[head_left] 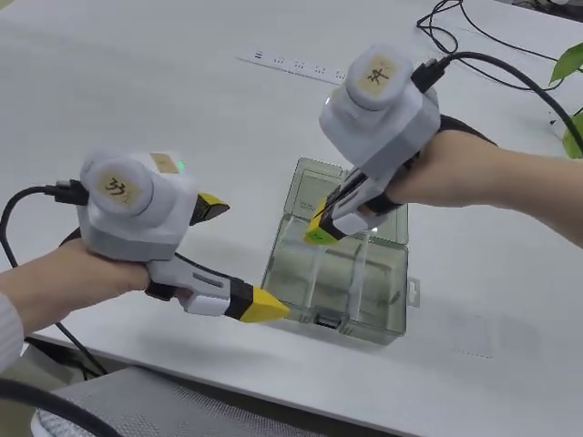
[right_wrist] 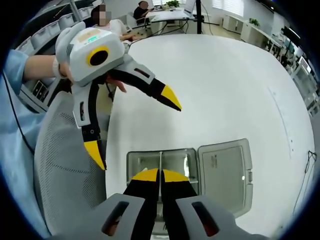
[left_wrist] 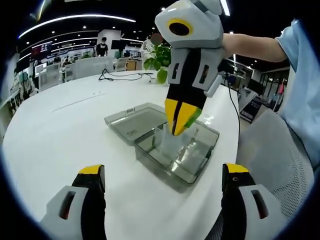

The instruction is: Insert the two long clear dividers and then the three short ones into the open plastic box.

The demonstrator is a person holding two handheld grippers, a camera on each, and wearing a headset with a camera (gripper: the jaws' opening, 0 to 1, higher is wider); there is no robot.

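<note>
Right claw [right_wrist: 160,173] pinched closed over open box [head_left: 361,326], clear dividers [head_left: 312,273] inside; left claw [left_wrist: 163,169] spread wide, empty.

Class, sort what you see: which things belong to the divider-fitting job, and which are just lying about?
Part of the job: open plastic box; clear divider, pinched in the shut right claw; left claw, open and holding nothing.

Just lying about: power strip; black cables; plant; mesh chair.

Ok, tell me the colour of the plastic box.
The plastic box is see-through smoky grey-green, clearest in the head view.
</note>
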